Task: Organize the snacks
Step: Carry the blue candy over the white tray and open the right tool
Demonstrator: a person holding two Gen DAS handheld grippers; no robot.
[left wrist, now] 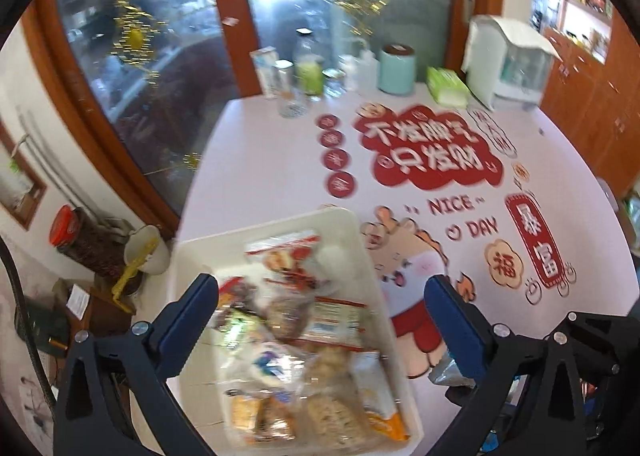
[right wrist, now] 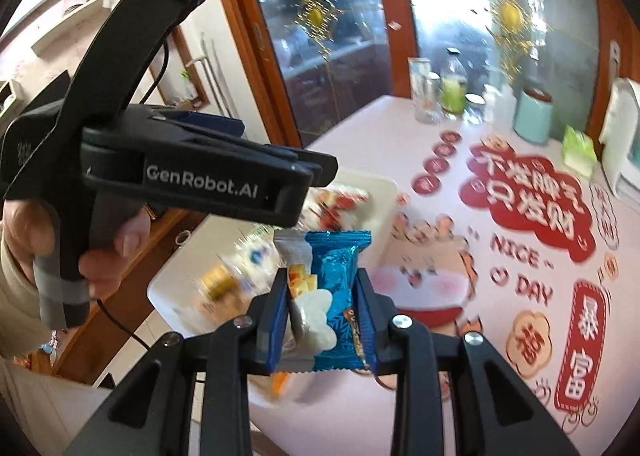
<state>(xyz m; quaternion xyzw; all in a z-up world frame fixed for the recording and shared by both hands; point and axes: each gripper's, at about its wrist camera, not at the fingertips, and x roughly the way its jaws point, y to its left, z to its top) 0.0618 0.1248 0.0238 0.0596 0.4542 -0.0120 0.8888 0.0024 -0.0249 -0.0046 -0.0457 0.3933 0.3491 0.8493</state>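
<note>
The right gripper (right wrist: pixel 322 310) is clamping a blue snack packet (right wrist: pixel 340 296) while the left gripper (left wrist: pixel 320 320), fingers apart, is hovering over the white snack tray (left wrist: pixel 200 252).

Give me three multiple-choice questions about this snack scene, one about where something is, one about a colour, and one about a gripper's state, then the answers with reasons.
1. Where is the white tray?
A. At the table's edge, near the left gripper
B. Beside the mint green canister
C. On the floor

2. What colour is the snack packet in the right gripper?
A. Red
B. Blue
C. Green

3. How is the left gripper?
A. Shut on a packet
B. Shut on the tray's rim
C. Open, holding nothing

Answers:
1. A: the left wrist view shows the tray at the table's near edge, between that gripper's fingers, far from the mint green canister.
2. B: the right wrist view shows a shiny blue wrapper.
3. C: its fingers stand wide apart above the tray's snacks.
</note>
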